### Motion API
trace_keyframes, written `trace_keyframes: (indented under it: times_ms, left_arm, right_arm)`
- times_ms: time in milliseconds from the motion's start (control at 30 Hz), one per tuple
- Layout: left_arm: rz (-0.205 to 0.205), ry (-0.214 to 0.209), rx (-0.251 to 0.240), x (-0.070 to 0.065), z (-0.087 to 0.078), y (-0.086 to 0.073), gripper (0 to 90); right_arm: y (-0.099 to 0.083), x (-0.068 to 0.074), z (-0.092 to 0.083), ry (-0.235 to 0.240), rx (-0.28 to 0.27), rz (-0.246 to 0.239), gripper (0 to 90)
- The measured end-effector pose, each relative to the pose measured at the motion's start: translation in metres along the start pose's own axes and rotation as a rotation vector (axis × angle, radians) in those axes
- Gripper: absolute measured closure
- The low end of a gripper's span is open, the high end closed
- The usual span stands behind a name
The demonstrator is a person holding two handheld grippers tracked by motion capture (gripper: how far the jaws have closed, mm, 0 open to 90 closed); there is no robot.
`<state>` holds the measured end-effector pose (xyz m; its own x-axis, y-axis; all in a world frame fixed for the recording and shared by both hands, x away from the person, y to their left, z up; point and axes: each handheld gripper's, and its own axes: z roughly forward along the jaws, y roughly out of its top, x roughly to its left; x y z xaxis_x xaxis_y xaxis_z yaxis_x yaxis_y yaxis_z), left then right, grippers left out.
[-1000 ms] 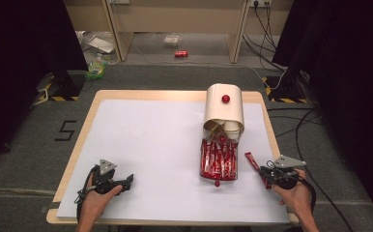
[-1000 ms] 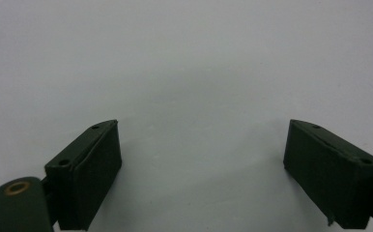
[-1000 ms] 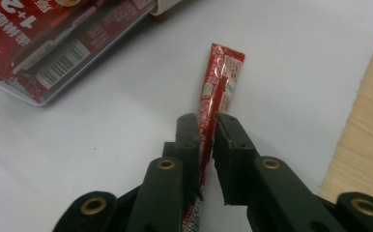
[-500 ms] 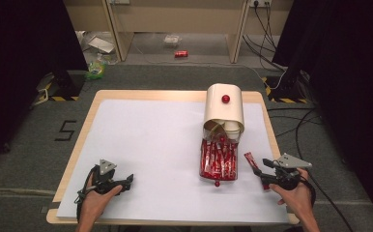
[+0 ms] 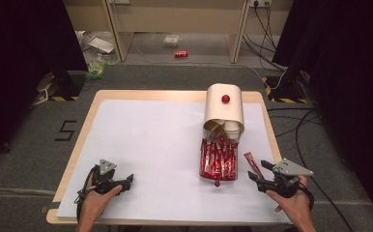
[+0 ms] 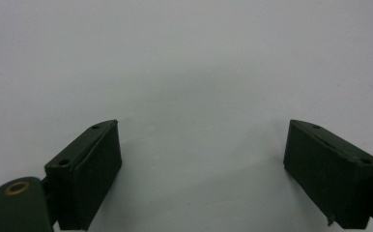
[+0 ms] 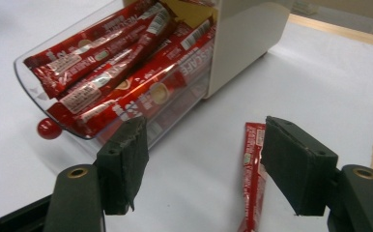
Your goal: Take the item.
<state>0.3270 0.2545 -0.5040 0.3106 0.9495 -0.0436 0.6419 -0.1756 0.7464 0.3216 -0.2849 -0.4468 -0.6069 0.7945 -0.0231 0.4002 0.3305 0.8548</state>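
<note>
A: From the high view, where is the loose red sachet (image 5: 253,164)?

B: It lies flat on the white surface (image 5: 146,140), just beside the right wall of the clear drawer (image 5: 218,159), which stands pulled out of the cream dispenser box (image 5: 224,108) and is packed with red sachets. The right gripper (image 5: 261,176) sits just behind the sachet's near end, its fingers spread and holding nothing; they have just been opening, and nothing is between them.

A: And the left gripper (image 5: 122,181)?

B: It is well apart, near the front left corner of the surface, fingers parted and holding nothing.

A: What does the left gripper view give?

B: Its two black fingers (image 6: 88,169) stand wide apart over bare white surface, released, with nothing between them.

A: And the right gripper view?

B: The fingers (image 7: 126,159) are released and wide. The loose sachet (image 7: 253,179) lies on the surface between them, close beside the right-hand finger; whether it touches that finger I cannot tell. Beyond the left-hand finger is the clear drawer (image 7: 54,87), with a red knob (image 7: 48,128) on its front.
</note>
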Motion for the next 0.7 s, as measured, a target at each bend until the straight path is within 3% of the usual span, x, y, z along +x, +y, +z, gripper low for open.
trace_keyframes:
  times_ms: [700]
  left_arm:
    - [0.001,0.001,0.001,0.000,0.000,0.000,12.5]
  right_arm:
    - [-0.005,0.022,-0.009,0.051,-0.021,-0.019,31.3]
